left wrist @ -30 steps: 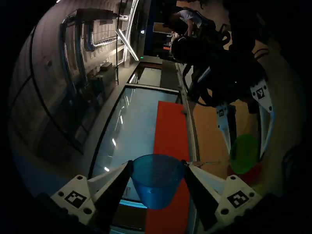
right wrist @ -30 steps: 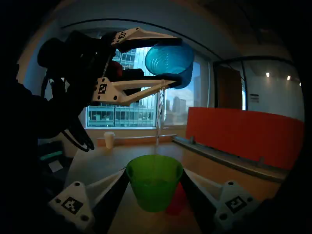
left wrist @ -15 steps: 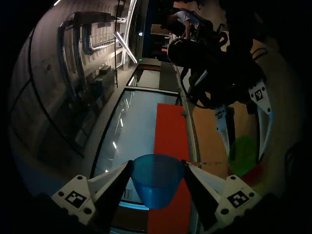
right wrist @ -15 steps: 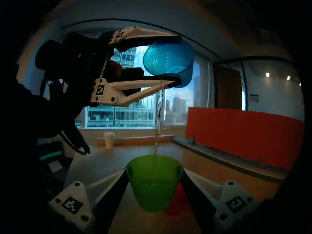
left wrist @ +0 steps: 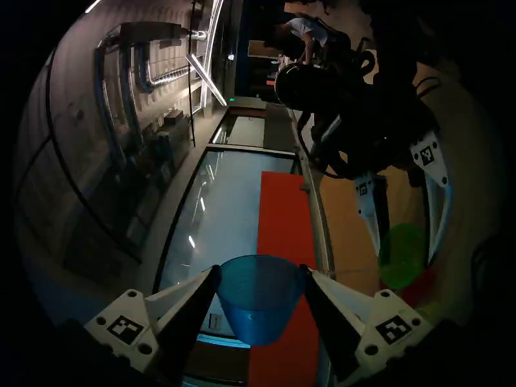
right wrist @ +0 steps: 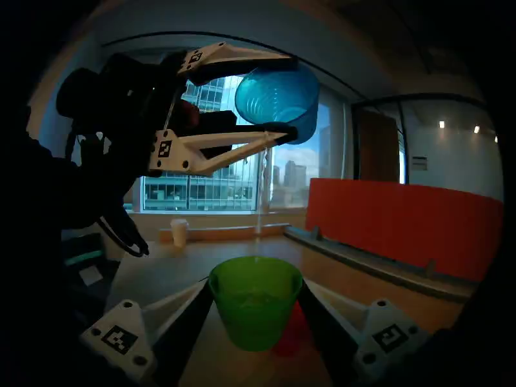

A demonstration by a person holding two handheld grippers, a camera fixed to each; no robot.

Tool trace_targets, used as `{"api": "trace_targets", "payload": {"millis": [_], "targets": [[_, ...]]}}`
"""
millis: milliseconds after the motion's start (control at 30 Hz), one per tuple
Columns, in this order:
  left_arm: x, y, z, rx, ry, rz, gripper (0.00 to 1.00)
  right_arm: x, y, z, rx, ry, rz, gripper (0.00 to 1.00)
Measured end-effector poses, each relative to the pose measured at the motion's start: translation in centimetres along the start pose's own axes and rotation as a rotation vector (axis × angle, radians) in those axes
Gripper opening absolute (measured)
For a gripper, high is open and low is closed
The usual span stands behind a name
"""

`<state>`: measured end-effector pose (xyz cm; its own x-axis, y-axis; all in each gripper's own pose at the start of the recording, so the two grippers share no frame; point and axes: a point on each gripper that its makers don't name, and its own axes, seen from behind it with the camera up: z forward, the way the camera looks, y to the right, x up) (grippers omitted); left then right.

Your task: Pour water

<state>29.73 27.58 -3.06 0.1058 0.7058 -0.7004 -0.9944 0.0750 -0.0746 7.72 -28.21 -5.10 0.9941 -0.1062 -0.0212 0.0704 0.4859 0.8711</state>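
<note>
Above the green cup [right wrist: 256, 309] (partly filled), a tipped blue cup [right wrist: 277, 103]

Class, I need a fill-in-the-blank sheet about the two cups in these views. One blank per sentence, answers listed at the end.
1. The tipped cup held in the left gripper is coloured ____.
2. The upright cup held in the right gripper is coloured ____.
3. In the right gripper view, the tipped cup hangs ____ the upright cup.
4. The object partly hidden behind the upright cup is coloured ____.
Missing words: blue, green, above, red.
</note>
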Motion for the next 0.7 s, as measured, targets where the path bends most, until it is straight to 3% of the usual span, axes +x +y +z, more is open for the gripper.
{"api": "trace_targets", "payload": {"millis": [700], "targets": [[0.24,-0.55,0.28,0.001,-0.001,0.053,0.9,0.42,0.44,0.06,-0.005,0.008,-0.001,0.9]]}}
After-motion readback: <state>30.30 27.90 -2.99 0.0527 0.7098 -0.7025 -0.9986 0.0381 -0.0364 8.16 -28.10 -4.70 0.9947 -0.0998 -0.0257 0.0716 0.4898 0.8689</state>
